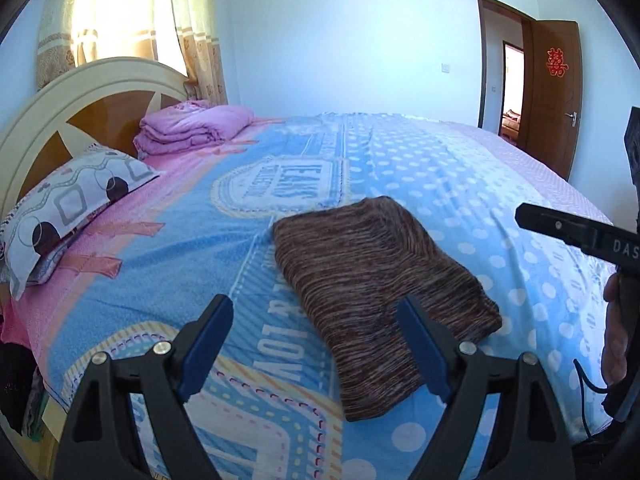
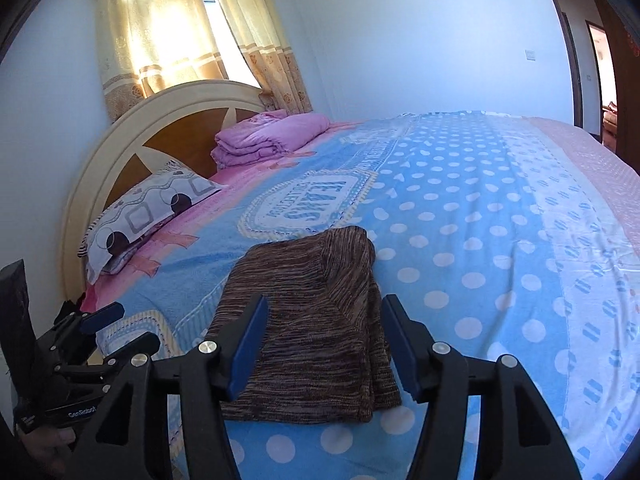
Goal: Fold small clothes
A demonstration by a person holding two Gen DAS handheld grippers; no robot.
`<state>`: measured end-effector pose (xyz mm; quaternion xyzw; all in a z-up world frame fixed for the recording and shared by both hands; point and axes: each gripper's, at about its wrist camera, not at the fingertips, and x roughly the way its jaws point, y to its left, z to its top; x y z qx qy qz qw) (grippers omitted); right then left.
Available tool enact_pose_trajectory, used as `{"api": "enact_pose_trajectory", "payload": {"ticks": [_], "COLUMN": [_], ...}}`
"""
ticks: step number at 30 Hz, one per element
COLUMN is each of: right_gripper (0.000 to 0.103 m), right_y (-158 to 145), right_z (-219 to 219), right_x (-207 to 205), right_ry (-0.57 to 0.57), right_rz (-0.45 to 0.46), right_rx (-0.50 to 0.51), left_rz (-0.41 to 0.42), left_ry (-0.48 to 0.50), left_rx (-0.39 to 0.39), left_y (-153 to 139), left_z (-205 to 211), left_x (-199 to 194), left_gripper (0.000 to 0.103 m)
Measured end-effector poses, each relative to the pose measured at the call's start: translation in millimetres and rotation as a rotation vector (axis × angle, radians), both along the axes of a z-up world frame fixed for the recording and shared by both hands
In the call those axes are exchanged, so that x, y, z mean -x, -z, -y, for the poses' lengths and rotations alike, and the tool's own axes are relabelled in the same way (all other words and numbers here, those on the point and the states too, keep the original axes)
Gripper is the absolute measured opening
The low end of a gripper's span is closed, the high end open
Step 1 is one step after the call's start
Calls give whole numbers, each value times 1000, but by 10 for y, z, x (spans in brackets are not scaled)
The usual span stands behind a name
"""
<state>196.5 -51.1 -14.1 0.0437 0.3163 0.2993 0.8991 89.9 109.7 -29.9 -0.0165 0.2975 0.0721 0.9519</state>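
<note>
A brown striped knit garment (image 1: 376, 292) lies folded into a compact rectangle on the blue dotted bedspread (image 1: 460, 184); it also shows in the right wrist view (image 2: 316, 328). My left gripper (image 1: 316, 308) is open and empty, held above the bed at the garment's near left edge. My right gripper (image 2: 324, 308) is open and empty, hovering over the garment's near end. The right gripper shows at the right edge of the left wrist view (image 1: 532, 216), and the left gripper at the lower left of the right wrist view (image 2: 108, 320).
A patterned pillow (image 1: 68, 216) and a folded pink quilt (image 1: 192, 128) lie at the cream and wood headboard (image 1: 68, 104). Curtains (image 1: 120, 20) hang behind it. An open brown door (image 1: 552, 92) stands at the far right. The bedspread (image 2: 500, 240) stretches right of the garment.
</note>
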Motion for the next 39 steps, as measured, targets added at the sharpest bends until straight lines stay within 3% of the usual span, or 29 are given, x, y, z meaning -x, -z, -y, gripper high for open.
{"api": "enact_pose_trajectory", "payload": {"ticks": [39], "right_gripper": [60], "right_y": [30], "right_z": [-83], "right_x": [258], "right_ry": [-21], "right_rz": [16], "right_rx": [30], "left_rz": [-2], "left_ry": [3], "left_rx": [8], "left_y": [4], "left_z": [17], "left_x": [-2], "left_gripper": [90]}}
